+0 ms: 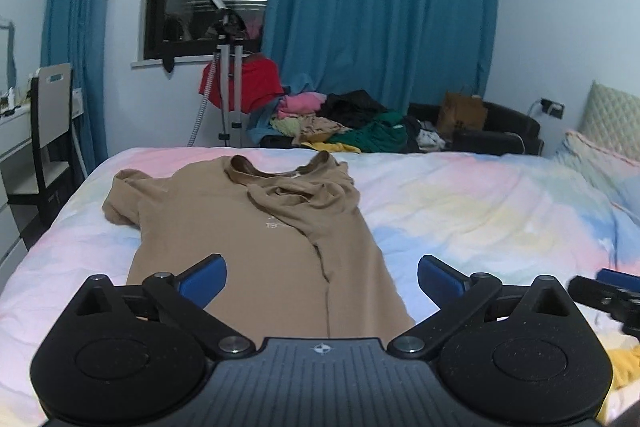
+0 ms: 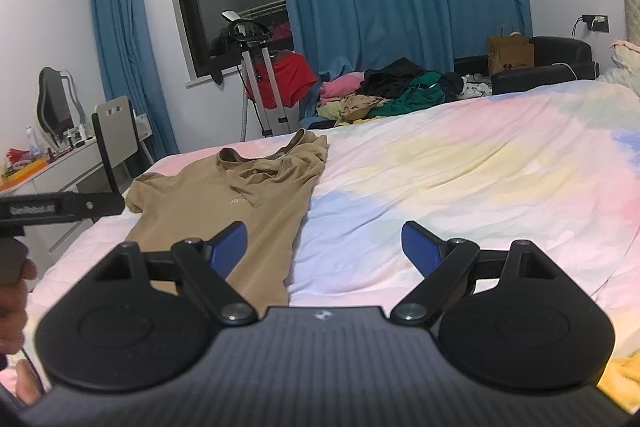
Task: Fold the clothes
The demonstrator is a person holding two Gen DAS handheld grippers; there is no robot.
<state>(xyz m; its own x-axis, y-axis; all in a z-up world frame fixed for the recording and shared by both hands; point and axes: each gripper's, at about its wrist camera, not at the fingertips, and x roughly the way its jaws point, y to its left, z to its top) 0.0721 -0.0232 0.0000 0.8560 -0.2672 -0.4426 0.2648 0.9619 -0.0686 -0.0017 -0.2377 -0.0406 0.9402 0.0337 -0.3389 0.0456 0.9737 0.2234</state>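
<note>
Two tools are hovering over the bed [image 1: 460, 199], each spread wide and gripping nothing. The left tool [image 1: 322, 277] is hanging above the lower hem of a tan shirt [image 1: 256, 239], which is lying flat on the pastel sheet with its right side folded inward. The right tool [image 2: 324, 247] is straddling the shirt's right edge, beside bare sheet.

Pale letters "TS…" partly show on the tan shirt [image 1: 256, 251].

Tan T-shirt [image 1: 256, 239] lies half-folded on bed [image 1: 460, 211].
</note>
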